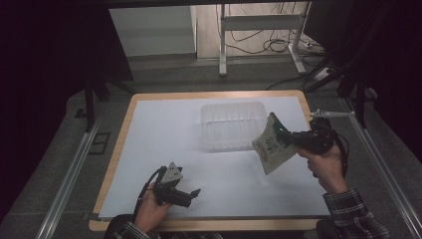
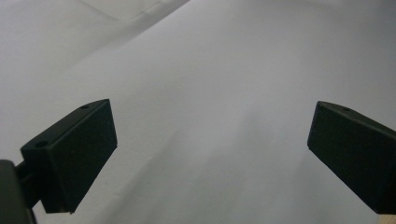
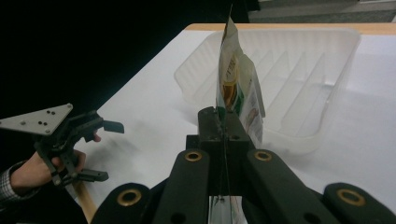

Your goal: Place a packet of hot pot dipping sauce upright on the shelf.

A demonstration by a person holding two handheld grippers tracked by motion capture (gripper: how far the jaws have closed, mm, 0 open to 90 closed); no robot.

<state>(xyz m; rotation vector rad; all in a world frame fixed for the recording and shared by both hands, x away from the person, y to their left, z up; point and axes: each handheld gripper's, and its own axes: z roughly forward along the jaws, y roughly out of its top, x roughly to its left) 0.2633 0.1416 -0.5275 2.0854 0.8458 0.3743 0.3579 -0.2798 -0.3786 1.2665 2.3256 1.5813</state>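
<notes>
Dim room, grey floor, cables, table legs

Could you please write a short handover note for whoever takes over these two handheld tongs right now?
Right tongs: shut on the edge of the green-and-cream printed foil pouch, held in the air beside the near right corner of the clear ribbed plastic tray.
Left tongs: open, nothing held, low over the white table sheet near its front edge.
Done: pouch picked up and held clear of the sheet.
Left, probably: carry the pouch over the tray, lower it in and release. The tray looks empty so far.
</notes>
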